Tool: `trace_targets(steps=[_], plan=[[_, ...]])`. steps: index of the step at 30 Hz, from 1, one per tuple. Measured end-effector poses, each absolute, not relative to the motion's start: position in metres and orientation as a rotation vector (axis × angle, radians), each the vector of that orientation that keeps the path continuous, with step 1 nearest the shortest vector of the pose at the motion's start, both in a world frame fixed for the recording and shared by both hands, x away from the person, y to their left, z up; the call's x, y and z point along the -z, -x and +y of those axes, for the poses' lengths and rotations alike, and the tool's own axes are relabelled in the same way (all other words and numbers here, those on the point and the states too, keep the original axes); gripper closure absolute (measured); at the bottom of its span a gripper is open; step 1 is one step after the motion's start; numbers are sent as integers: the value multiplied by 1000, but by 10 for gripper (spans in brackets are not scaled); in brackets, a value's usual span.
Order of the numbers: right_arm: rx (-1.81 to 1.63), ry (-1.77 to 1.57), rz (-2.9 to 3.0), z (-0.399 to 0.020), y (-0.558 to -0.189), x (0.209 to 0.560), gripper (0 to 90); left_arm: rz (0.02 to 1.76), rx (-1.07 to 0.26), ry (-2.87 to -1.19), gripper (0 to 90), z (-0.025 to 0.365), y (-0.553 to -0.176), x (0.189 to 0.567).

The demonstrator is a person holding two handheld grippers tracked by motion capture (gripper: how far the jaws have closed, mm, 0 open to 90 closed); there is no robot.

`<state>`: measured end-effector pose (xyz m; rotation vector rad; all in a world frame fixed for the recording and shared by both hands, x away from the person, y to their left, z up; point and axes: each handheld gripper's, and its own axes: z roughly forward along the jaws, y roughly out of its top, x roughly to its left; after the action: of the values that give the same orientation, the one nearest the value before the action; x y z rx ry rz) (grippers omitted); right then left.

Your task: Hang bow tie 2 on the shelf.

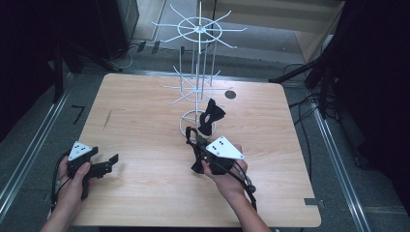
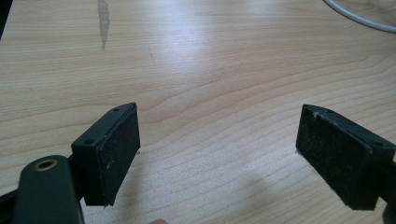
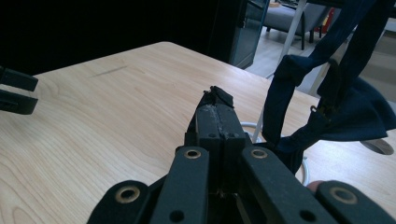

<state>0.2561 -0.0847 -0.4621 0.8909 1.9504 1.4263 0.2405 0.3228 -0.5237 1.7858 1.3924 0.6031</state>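
1. Looking down from the high view, I see the wooden table [image 1: 145, 145] with a white wire display rack [image 1: 199, 72] standing at upper centre of the frame, its round base ring near the table's middle.
2. I have the left gripper [image 1: 109, 164] at lower left of the frame, held in the left hand [image 1: 72, 186] just above the tabletop. In the left gripper view its jaws stand wide apart with bare wood grain between them; nothing is held.
3. I have the right gripper [image 1: 196, 145] at centre, just below the rack's base. In the right gripper view its jaws are pressed together, pinching a scrap of dark fabric at their tips.
4. A dark navy bow tie [image 1: 212, 116] with its strap hangs right of the rack's pole; its strap loops down toward the right gripper.
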Motion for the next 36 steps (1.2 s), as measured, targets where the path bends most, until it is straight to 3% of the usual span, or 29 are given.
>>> trace_targets(steps=[12,36], plan=[[-1470,-885,1918,-88,-254,452,900,1331,-689,-1742,143,319,-239,522],[-1509,-857,1893,-89,-251,440,900,1255,-713,-1684,143,317,-238,522]])
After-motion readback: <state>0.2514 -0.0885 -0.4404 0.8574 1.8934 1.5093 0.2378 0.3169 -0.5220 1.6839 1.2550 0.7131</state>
